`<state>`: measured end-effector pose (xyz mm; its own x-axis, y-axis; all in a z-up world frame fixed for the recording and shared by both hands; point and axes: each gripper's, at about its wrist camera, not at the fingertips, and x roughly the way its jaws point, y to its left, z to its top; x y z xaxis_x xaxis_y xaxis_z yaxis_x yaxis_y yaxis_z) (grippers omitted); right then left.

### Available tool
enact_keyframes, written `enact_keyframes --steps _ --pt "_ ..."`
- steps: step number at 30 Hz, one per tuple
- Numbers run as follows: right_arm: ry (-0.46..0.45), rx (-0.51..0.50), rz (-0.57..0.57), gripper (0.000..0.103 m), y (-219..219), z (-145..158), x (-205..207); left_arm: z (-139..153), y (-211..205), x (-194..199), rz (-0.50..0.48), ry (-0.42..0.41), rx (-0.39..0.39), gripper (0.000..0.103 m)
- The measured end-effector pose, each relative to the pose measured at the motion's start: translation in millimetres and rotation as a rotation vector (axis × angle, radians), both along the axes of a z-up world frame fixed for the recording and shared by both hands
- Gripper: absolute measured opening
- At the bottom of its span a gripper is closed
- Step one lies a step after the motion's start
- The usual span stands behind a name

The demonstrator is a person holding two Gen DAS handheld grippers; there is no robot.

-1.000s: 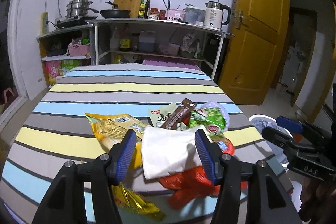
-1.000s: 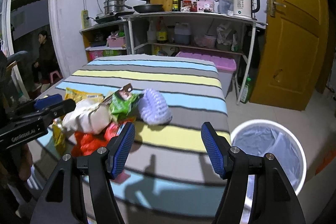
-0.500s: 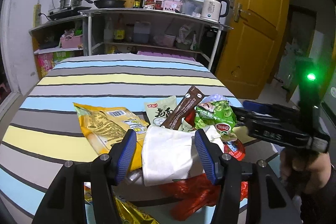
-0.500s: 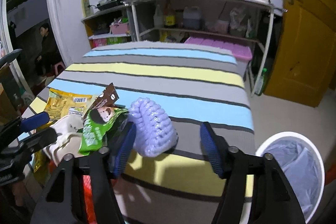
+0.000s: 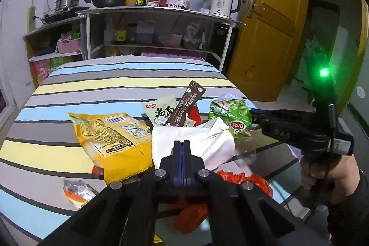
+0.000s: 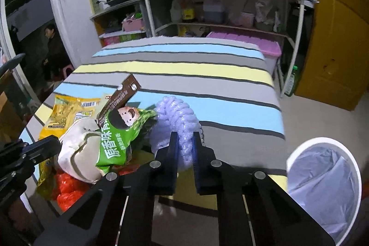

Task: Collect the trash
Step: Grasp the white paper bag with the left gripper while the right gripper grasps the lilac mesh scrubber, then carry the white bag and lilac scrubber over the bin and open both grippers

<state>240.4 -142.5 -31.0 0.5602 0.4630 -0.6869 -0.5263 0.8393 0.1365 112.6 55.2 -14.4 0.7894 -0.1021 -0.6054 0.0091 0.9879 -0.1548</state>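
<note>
Left wrist view, left gripper [image 5: 182,146] jaws just closed, pinching white crumpled paper [image 5: 196,142] at lower centre, right wrist view, right gripper [image 6: 185,142] jaws just closed, squeezing purple foam net [image 6: 177,117] mid-frame, striped surface [image 6: 207,82], lined bin [image 6: 322,179] lower right.

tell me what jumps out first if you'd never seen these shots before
A heap of bright snack wrappers sits at the near edge of the striped table, the big yellow bag on its left side. The right gripper has just closed on a lilac foam net at the heap's right; the left gripper has just closed, with a white paper bag right behind its tips. A lined white bin waits on the floor, right.
</note>
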Motion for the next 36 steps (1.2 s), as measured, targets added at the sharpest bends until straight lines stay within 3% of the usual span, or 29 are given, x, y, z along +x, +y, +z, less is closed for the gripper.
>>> enact_keyframes --steps 11,12,13,14,16,22,33,36 --pt "-0.025 0.036 -0.05 0.011 -25.7 18.2 -24.6 17.1 12.0 -12.3 0.064 -0.046 0.005 0.0" --pt "-0.025 0.038 -0.052 0.011 -27.1 19.6 -26.7 18.1 14.9 -11.8 0.066 -0.045 0.006 0.004" --pt "-0.027 0.039 -0.055 0.011 -28.2 20.4 -28.4 18.1 17.7 -10.8 0.063 -0.04 -0.001 0.018" --pt "-0.027 0.039 -0.057 0.011 -29.7 21.0 -30.2 17.5 20.5 -10.2 0.058 -0.035 -0.011 0.038" --pt "-0.028 0.042 -0.058 0.011 -31.2 20.8 -34.6 13.7 25.5 -7.6 0.044 -0.027 -0.042 0.055" --pt "-0.021 0.045 -0.074 0.011 -38.8 20.0 -40.6 -4.8 23.9 8.7 -0.008 0.04 -0.073 0.056" --pt "-0.015 0.047 -0.087 0.011 -44.2 18.0 -42.3 -9.5 5.8 13.8 -0.103 0.053 -0.141 0.056" --pt "-0.013 0.051 -0.086 0.011 -44.9 17.8 -43.8 -7.3 -0.9 13.6 -0.12 0.051 -0.122 0.038"
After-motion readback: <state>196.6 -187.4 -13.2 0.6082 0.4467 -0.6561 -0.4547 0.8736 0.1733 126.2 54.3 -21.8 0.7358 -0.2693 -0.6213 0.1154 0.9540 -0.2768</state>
